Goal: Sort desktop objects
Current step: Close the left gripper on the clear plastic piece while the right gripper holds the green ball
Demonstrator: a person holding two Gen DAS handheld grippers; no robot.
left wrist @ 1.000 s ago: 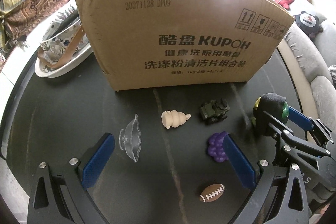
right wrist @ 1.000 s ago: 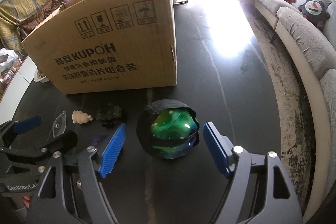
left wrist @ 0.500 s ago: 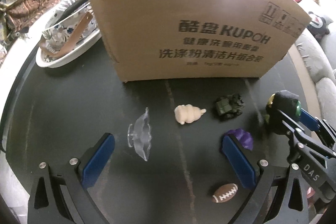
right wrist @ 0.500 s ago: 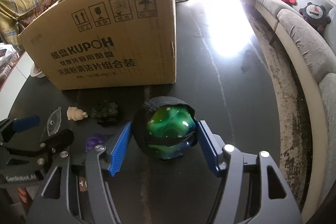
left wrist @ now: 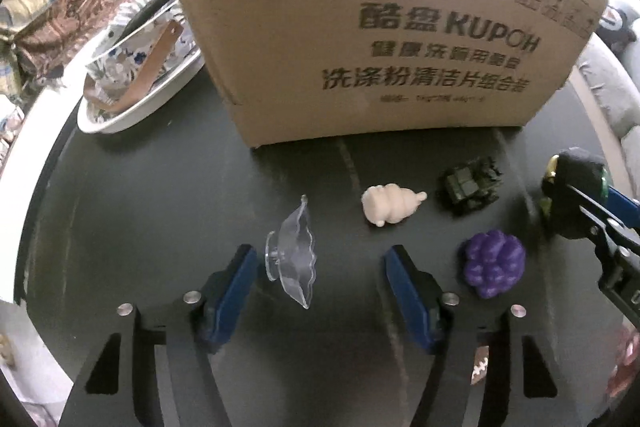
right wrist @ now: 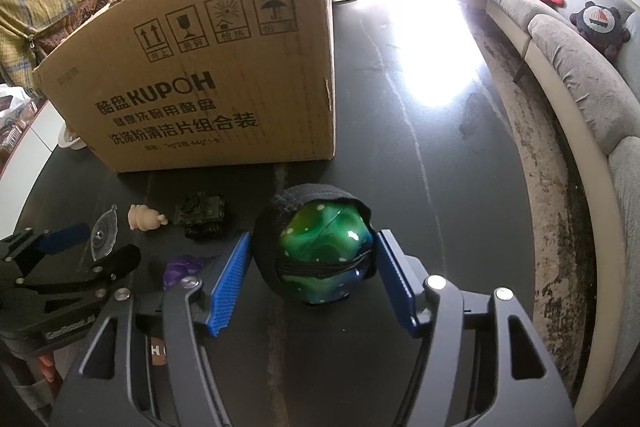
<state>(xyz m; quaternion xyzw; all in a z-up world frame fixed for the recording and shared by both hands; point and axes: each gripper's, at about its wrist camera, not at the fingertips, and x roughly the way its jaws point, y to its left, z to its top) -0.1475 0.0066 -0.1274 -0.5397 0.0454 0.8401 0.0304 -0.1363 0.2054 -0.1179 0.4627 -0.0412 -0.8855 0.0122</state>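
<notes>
Standing at the far side of my dark round table (right wrist: 460, 155), the open cardboard box (left wrist: 380, 27) is the biggest thing before me, with a patterned white dish (left wrist: 132, 95) just left of it. My right gripper (right wrist: 312, 279) straddles the green glossy ball (right wrist: 326, 255), which sits in a black knit sleeve; the jaws have closed in and both blue pads now press against its sides, the ball resting on the table between them. My left gripper (left wrist: 320, 291) has just been closing and stands at a middling gap, its pads touching nothing that I can see. The clear plastic suction cup (left wrist: 294, 259) lies tilted on its edge between those fingers, nearer my left pad and just beside it, with open space on its other side. The purple grape cluster (left wrist: 494, 267) lies outside my right finger, close by. Beyond, toward the box, are the green toy army truck (left wrist: 470, 185) and the cream toy figure (left wrist: 390, 205) on its side. A small toy football (left wrist: 480, 367) peeks out behind the left gripper's frame.
</notes>
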